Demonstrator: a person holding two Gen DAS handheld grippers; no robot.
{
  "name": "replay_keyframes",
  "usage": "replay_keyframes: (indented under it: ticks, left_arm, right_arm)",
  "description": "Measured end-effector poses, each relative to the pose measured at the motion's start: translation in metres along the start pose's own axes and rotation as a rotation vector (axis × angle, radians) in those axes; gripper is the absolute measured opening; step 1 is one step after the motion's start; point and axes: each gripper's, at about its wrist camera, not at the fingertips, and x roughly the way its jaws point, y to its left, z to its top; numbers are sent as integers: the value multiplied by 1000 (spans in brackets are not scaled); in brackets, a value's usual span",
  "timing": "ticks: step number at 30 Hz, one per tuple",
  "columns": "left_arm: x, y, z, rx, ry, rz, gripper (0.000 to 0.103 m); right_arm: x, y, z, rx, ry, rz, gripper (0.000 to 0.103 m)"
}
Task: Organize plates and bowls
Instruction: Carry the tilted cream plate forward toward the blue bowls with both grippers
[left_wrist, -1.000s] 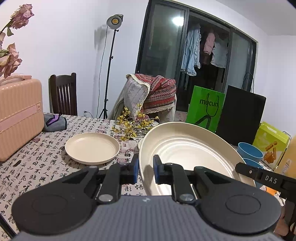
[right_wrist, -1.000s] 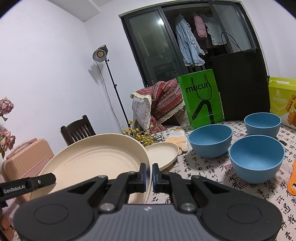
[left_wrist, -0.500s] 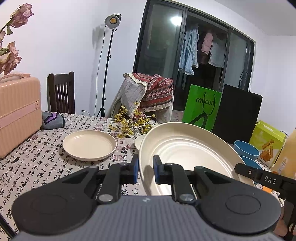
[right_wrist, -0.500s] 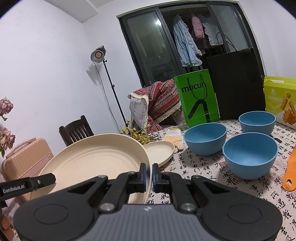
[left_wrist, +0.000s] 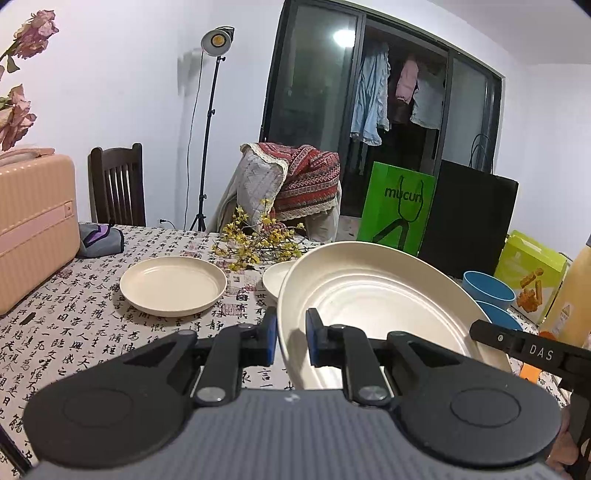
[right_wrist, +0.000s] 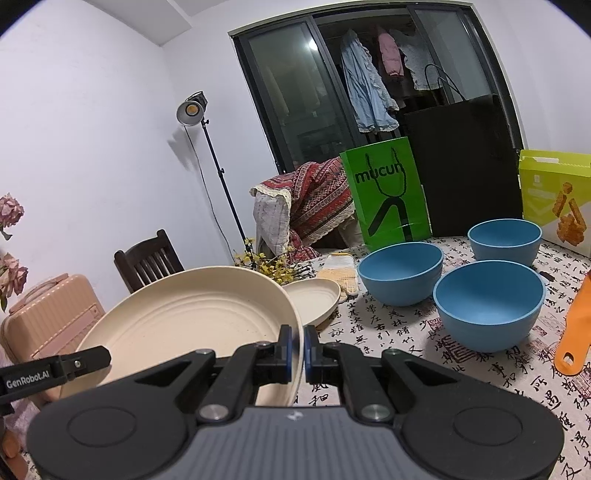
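Both grippers grip one large cream plate (left_wrist: 373, 306), each on an opposite rim. The left gripper (left_wrist: 291, 341) has its pads pressing the plate's left rim; the right gripper (right_wrist: 296, 349) is clamped hard on the right rim, jaws nearly meeting.

Change over the last second: the grips are unaltered. In the left wrist view the table (left_wrist: 74, 325) and the things on it have slid slightly in frame, and the blue bowls have shifted in the right wrist view. Judgement: the plate is being carried slowly, not yet set down, so the stacking step remains open.

Position: the plate is held clear above the patterned tablecloth, near the table's front edge, between the two grippers. A medium cream plate (left_wrist: 173, 285) lies flat toward the left side of the table. A smaller cream plate (right_wrist: 314, 298) lies just behind the held one, partly hidden by it.

Attitude: the held plate is tilted, far rim higher, open face toward the cameras. It is round, so it has no true long axis; the line between the two grips runs left to right.

Three blue bowls (right_wrist: 489, 304) stand separate toward the right edge, not nested.

Risk, as judgement: a rim-only hold may slip if one hand leads.
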Motion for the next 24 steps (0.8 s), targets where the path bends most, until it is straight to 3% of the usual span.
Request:
replay_keyframes:
  ticks: [24]
  left_arm:
    - [14, -24, -18, 31, 44, -25, 16]
  right_arm:
    - [-6, -28, -17, 32, 18, -34, 7]
